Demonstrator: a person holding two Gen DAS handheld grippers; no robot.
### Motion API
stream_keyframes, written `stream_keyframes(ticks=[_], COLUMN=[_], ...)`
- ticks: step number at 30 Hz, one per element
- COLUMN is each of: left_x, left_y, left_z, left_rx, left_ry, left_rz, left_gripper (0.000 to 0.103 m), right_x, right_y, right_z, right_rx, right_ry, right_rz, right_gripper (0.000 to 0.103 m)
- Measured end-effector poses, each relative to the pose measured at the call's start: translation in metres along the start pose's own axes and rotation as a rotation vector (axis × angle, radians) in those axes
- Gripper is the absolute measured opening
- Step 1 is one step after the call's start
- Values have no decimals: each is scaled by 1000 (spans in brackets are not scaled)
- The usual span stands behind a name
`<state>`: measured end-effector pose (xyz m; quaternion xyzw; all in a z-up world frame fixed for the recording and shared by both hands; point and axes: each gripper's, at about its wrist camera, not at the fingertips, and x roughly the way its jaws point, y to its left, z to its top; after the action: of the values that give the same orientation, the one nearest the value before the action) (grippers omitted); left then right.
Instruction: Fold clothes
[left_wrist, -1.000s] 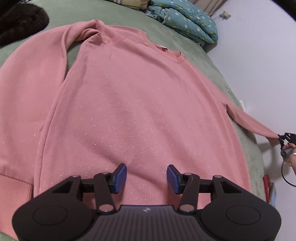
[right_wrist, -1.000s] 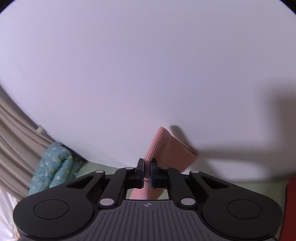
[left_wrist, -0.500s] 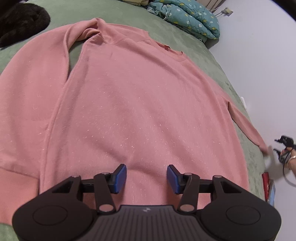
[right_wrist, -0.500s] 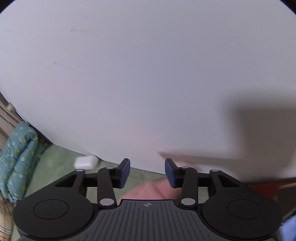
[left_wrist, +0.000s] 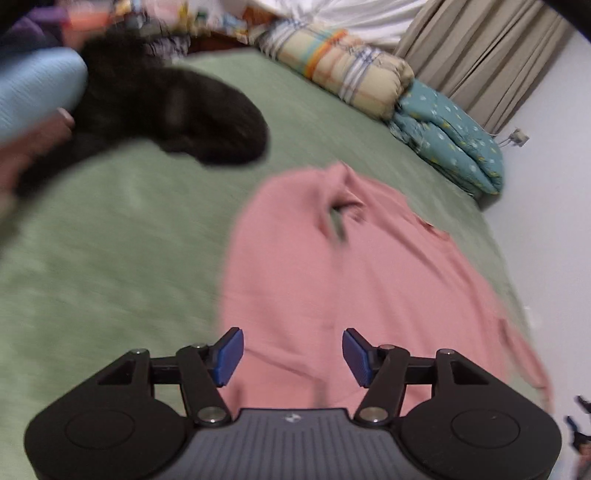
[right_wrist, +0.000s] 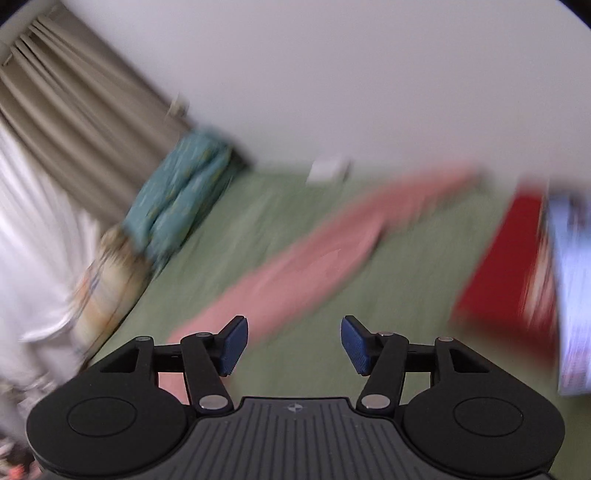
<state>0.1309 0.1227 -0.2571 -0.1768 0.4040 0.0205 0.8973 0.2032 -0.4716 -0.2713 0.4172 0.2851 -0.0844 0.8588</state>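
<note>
One bed (left_wrist: 110, 258) under a green cover, filling most of both views. One pink long-sleeved knit sweater (left_wrist: 351, 280) spread flat on it, from centre toward 4 o'clock in the left wrist view; one sleeve (right_wrist: 314, 254) running from 7 toward 1 o'clock in the right wrist view, blurred. One black fuzzy garment (left_wrist: 184, 110) at 11 o'clock, apart from the sweater. Two rolled quilts at 1 o'clock: one checked beige (left_wrist: 343, 66), one teal with pale dots (left_wrist: 450, 140), touching each other. One beige pleated curtain (left_wrist: 480, 55) behind them. One red flat thing (right_wrist: 506, 258) at 3 o'clock in the right view, too blurred to tell. Two grippers: left gripper (left_wrist: 292, 356) released, just widened, nothing between the blue pads, above the sweater's hem; right gripper (right_wrist: 294, 345) likewise released, just opened, nothing between, sleeve lying just beyond it.
</note>
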Motion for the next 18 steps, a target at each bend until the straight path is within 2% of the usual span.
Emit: stream_keyframes(ticks=[3, 5, 7, 8, 9, 12, 13, 14, 15, 16, 18], left_x=[-2, 6, 22, 25, 33, 52, 56, 58, 64, 68, 72], left_y=[-16, -34, -49, -52, -61, -78, -81, -81, -81, -78, -68], left_z=[-20, -43, -63, -69, -78, -93, -97, -99, -99, -93, -77], left_rx=[242, 494, 700, 738, 833, 1011, 1058, 1081, 1113, 1097, 984], left_ry=[-6, -1, 40, 40, 37, 23, -1, -19, -58, -68, -28], left_rz=[35, 58, 41, 43, 50, 67, 78, 86, 105, 102, 73], left_gripper=[58, 58, 58, 58, 58, 58, 63, 74, 77, 73, 20], right_x=[-2, -5, -8, -10, -15, -34, -44, -56, -69, -81, -107], right_y=[9, 14, 19, 21, 23, 24, 21, 14, 7, 0, -13], right_z=[-46, -71, -96, -106, -110, -110, -113, -118, -123, -128, -139], right_rx=[36, 53, 70, 84, 96, 122, 130, 139, 149, 158, 176], right_ry=[99, 150, 202, 218, 225, 237, 239, 238, 237, 236, 234], right_rz=[37, 53, 69, 75, 74, 61, 54, 43, 32, 21, -1], right_gripper=[56, 56, 56, 56, 56, 58, 59, 59, 59, 59, 59])
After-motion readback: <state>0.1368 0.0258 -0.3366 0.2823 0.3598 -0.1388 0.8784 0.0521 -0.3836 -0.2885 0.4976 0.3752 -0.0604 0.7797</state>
